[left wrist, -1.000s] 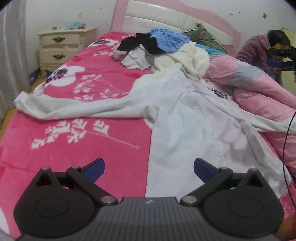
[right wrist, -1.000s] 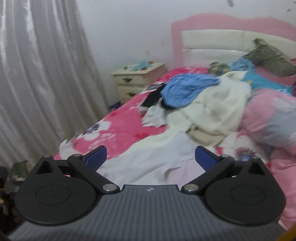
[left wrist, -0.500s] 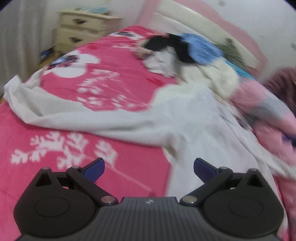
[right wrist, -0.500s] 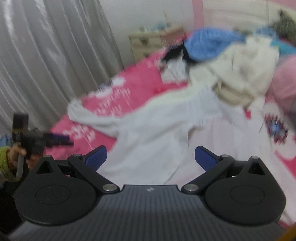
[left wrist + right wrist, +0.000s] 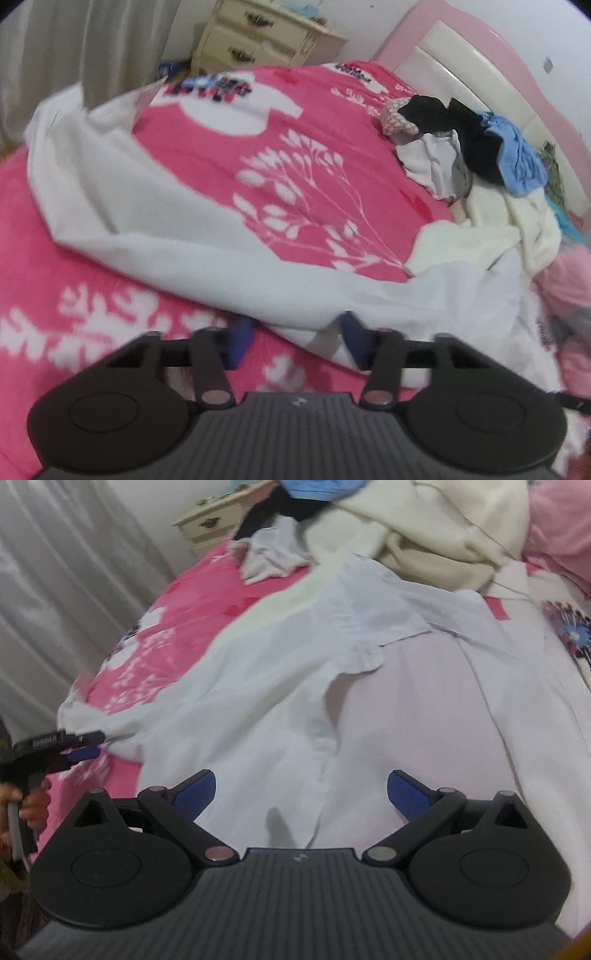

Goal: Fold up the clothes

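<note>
A white long-sleeved shirt (image 5: 369, 709) lies spread on the pink bed, one sleeve (image 5: 155, 236) stretched out to the left. My left gripper (image 5: 295, 341) is low at the sleeve's underarm edge, its jaws partly closed with a fold of white cloth between the blue pads. It also shows in the right wrist view (image 5: 79, 744) at the sleeve. My right gripper (image 5: 301, 794) is open and empty, hovering just above the shirt's front placket.
A heap of clothes, black (image 5: 458, 133), blue (image 5: 517, 158) and cream (image 5: 513, 221), lies near the pink headboard (image 5: 480, 48). A cream nightstand (image 5: 258, 33) stands beside the bed, with grey curtains (image 5: 66, 590) along the wall.
Both grippers have dropped down close to the shirt. The left one has moved in onto the sleeve edge and narrowed its jaws. The right one stays open.
</note>
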Demonstrator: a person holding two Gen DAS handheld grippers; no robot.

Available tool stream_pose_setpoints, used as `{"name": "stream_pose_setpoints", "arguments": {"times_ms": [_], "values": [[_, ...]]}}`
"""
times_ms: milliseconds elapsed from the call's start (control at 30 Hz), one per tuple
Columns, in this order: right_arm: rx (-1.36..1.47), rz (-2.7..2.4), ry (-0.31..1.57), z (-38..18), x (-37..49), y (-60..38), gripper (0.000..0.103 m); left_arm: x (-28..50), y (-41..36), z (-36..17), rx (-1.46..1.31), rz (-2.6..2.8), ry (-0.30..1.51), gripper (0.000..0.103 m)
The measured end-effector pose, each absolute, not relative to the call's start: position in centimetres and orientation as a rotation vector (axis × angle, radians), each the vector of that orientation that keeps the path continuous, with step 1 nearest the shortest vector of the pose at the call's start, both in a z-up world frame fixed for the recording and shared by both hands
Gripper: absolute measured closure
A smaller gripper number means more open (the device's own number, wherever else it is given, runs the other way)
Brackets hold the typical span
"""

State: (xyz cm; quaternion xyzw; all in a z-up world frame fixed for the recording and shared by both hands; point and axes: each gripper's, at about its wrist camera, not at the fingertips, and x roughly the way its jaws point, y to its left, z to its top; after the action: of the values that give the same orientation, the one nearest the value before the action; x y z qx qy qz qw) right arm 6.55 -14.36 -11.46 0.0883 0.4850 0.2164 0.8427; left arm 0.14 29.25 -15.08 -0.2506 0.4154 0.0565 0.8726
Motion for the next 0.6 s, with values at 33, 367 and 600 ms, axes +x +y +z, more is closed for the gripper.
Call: {"name": "stream_pose_setpoints", "arguments": {"times_ms": [33, 367, 600], "values": [[0.189, 0.450, 1.027, -11.6, 6.8, -14.4, 0.003, 0.4, 29.1, -15.2, -0.510, 0.115, 0.863, 0.095], [0.148, 0.444, 1.009, -11.7, 7.8, -14.5, 0.004, 3.0, 29.2, -13.0, -0.381, 0.158, 0.725, 0.102], [0.074, 0.388, 1.005, -12.1, 8.7, -14.0, 0.007, 4.8, 28.6, -14.8, -0.262, 0.207, 0.774, 0.090]]}}
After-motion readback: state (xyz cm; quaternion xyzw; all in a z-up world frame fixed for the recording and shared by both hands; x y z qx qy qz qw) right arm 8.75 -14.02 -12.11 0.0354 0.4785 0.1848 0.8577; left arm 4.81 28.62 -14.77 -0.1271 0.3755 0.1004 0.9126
